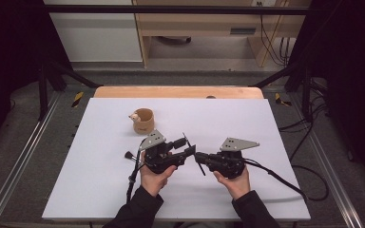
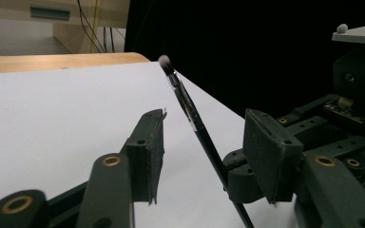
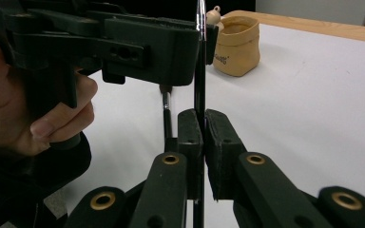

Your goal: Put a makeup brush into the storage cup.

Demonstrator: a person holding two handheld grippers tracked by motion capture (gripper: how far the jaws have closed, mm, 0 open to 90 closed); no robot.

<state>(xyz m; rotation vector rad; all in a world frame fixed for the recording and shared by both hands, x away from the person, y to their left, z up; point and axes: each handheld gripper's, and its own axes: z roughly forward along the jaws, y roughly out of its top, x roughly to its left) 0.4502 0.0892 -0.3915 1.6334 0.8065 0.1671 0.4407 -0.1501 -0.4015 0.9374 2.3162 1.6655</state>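
The right gripper (image 1: 200,157) has its fingers (image 3: 190,137) pinched tight on a thin black makeup brush (image 2: 190,111), held above the white surface (image 1: 228,118) near the middle. The left gripper (image 1: 188,144) faces it from the left, its fingers (image 2: 147,152) spread on either side of the brush's shaft, not pressing on it as far as I can see. It looks like a handover between the two hands.

The risk I'd judge here is the timing. If the right one lets go before the left fingers bite, the brush drops and rolls across the surface. The shaft is slim and glossy, so an off-centre squeeze could make it pivot or slip out sideways. Both pulling at once might bend the ferrule. The small tan pouch (image 1: 143,121) sits farther back on the left, well apart.
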